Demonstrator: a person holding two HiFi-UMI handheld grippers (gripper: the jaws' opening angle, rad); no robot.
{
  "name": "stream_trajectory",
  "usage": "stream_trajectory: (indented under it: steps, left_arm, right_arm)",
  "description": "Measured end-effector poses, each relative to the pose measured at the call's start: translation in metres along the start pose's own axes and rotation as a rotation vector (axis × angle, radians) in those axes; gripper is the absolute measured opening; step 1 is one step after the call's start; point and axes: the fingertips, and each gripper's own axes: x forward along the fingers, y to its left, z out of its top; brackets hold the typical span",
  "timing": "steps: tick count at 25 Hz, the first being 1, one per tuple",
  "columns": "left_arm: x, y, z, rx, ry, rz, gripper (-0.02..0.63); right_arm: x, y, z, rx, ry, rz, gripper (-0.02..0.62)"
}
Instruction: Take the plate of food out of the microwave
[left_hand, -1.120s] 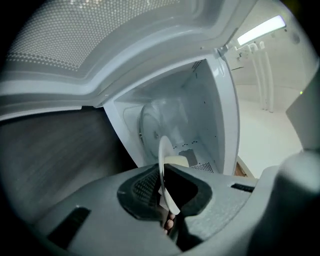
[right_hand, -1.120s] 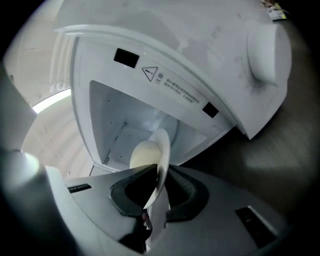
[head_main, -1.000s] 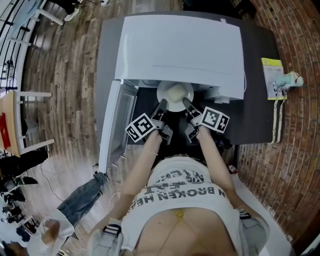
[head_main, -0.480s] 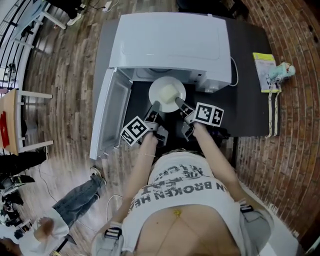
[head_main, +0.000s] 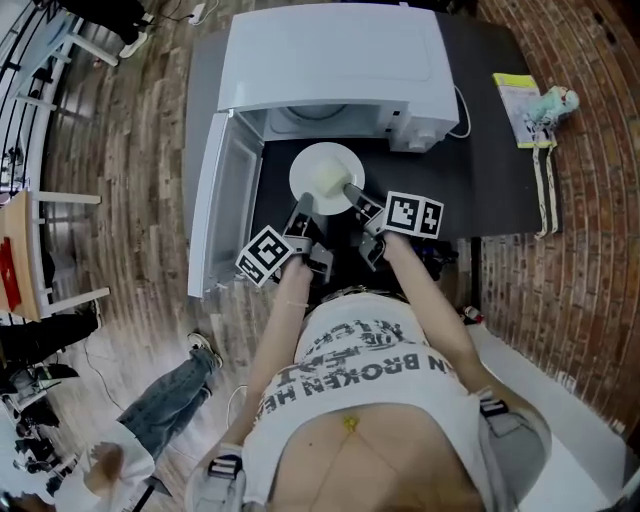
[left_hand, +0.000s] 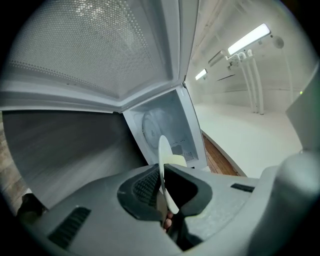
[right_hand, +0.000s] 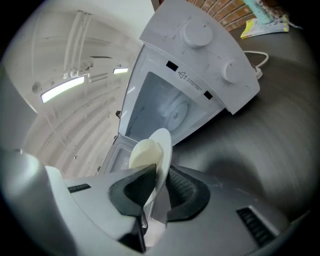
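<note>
A white plate (head_main: 325, 175) with a pale mound of food (head_main: 330, 180) is outside the white microwave (head_main: 330, 60), over the dark table (head_main: 480, 190) just in front of the empty cavity. My left gripper (head_main: 302, 205) is shut on the plate's near-left rim; in the left gripper view the rim (left_hand: 162, 150) stands edge-on between the pads. My right gripper (head_main: 352, 192) holds the near-right rim (right_hand: 162, 145). Its jaws are opening, with the rim still between the pads and touching them. The microwave door (head_main: 225, 210) hangs wide open to the left.
A yellow booklet (head_main: 515, 105) and a small teal toy (head_main: 555, 100) lie at the table's far right edge. The microwave's white cable (head_main: 462, 110) trails behind its control panel. Brick floor runs along the right, wood floor on the left, where another person's legs (head_main: 160, 400) show.
The plate has come out of the microwave cavity toward me, carried by both grippers. It was half inside a second ago and now sits fully in front of the opening.
</note>
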Motion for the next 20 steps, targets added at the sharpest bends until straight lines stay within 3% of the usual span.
stream_trajectory:
  steps: [20]
  left_arm:
    - [-0.094, 0.016, -0.055, 0.043, 0.121, -0.042, 0.026]
  right_arm:
    - [-0.063, 0.009, -0.106, 0.058, -0.109, -0.035, 0.058]
